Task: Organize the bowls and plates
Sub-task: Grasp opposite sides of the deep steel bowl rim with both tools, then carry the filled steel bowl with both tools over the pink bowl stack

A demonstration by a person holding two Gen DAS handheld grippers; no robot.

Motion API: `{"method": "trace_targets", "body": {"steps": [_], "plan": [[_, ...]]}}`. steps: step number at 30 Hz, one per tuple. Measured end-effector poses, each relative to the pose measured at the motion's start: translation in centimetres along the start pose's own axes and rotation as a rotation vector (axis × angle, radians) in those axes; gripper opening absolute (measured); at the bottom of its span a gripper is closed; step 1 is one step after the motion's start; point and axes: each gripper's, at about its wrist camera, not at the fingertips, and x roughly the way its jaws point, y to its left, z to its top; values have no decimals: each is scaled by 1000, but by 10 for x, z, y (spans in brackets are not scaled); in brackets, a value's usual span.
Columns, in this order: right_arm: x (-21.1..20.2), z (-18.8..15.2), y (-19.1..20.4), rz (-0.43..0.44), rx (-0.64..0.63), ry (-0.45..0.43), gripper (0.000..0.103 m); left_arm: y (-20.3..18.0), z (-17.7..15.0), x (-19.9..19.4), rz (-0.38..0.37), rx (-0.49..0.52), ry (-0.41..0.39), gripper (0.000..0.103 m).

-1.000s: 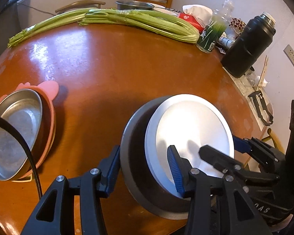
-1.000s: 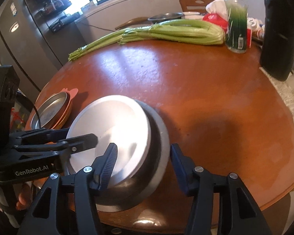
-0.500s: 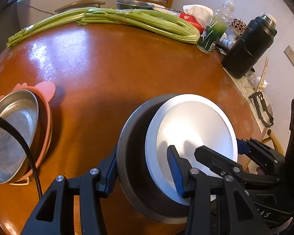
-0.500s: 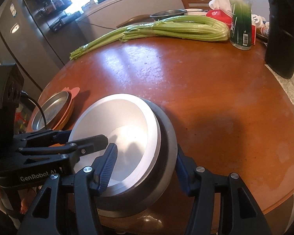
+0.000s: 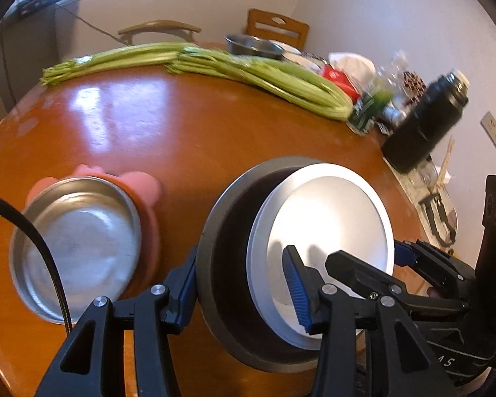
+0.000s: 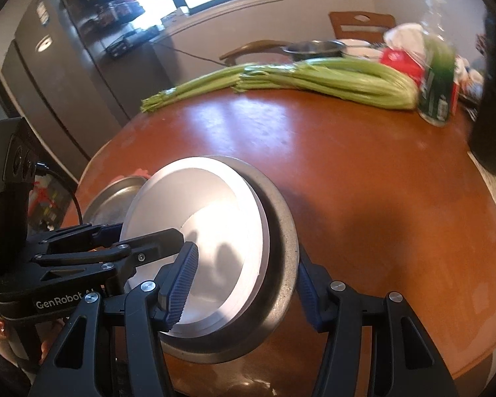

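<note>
Two grippers of mine clamp nested pair: left gripper [image 5: 239, 291] pinches grey bowl [image 5: 228, 264] wall, right gripper [image 6: 246, 284] spans both rims, white bowl [image 6: 215, 231] inside, tilted above table [image 5: 168, 139]. Steel dish [image 5: 79, 244] left of tool.

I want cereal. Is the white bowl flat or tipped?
Tipped. The white bowl sits nested inside the grey bowl, both leaning sideways, held off the table.

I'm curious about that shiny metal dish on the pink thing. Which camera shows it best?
The left wrist view: the steel dish lies open to view, nested in the pink plate. In the right wrist view only a sliver peeks from behind the held white bowl.
</note>
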Motion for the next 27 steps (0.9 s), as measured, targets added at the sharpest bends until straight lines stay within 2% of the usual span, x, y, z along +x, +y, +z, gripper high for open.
{"method": "trace_targets", "body": {"steps": [16, 20, 27], "plan": [[48, 51, 99, 129, -169, 13, 59, 93, 18, -60, 141, -128, -129, 48], [65, 60, 115, 141, -191, 29, 59, 110, 21, -64, 173, -144, -135, 48], [84, 68, 132, 157, -217, 62, 59, 135, 20, -61, 172, -189, -124, 49]]}}
